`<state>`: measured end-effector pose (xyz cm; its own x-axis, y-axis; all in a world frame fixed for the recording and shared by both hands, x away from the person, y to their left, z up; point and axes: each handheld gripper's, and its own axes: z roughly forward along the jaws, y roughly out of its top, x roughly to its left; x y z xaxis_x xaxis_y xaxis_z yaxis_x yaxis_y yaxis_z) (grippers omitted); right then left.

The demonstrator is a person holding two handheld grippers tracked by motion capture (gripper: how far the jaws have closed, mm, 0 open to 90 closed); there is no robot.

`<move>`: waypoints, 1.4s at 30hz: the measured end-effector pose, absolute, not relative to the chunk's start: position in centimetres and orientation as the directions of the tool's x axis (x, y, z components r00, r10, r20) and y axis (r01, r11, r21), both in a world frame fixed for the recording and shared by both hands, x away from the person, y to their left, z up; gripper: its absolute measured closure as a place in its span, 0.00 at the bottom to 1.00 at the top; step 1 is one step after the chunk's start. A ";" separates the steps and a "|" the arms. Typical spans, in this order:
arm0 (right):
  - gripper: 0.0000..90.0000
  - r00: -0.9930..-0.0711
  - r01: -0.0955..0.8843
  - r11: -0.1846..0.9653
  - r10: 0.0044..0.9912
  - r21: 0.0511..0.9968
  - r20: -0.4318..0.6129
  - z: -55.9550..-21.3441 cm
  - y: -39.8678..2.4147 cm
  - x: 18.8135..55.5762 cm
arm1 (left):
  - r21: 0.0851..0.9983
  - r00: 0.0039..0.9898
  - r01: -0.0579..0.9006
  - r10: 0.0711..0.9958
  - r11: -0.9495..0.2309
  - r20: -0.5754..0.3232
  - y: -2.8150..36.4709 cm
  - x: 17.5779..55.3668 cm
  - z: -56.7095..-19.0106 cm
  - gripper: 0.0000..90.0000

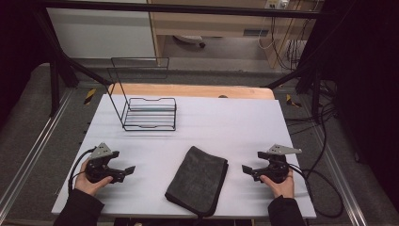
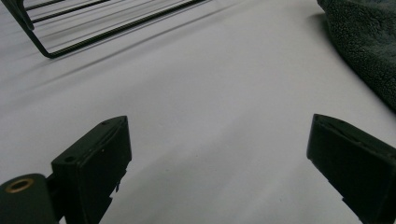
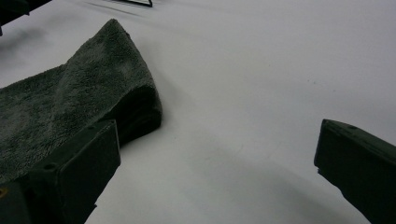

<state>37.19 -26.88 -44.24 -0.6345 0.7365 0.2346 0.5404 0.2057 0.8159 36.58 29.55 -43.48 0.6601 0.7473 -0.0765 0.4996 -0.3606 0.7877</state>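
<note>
Folded towel (image 1: pixel 197 180) is dark grey terry-like cloth, fuzzy nap, fully matt; the table cover (image 1: pixel 226 123) under it looks like smooth white sheet, matt with only a faint sheen, and a strip of bare light wood (image 1: pixel 188 90) shows at its far edge. Wire rack (image 1: pixel 149 114) is thin black-coated metal rod, slight gloss. Left gripper (image 1: pixel 123 172) and right gripper (image 1: pixel 251 168) jaws look like matt black plastic, each topped by a flat grey plate

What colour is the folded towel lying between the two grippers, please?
Dark grey, plain with no pattern; the towel shows best in the high view.
</note>
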 end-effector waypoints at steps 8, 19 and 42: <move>0.01 -0.632 0.541 0.202 0.739 0.816 0.235 -44.2 -26.8 37.1 | 0.786 0.658 0.504 0.749 -0.358 -0.081 29.1 36.6 -43.4 0.08; 0.02 -0.628 0.538 0.196 0.742 0.820 0.234 -44.2 -26.7 37.0 | 0.778 0.663 0.521 0.741 -0.351 -0.111 27.9 36.5 -43.4 0.10; 0.04 -0.638 0.519 0.207 0.739 0.829 0.215 -43.6 -24.9 37.2 | 0.719 0.735 0.533 0.665 -0.445 -0.133 18.8 34.2 -42.8 0.29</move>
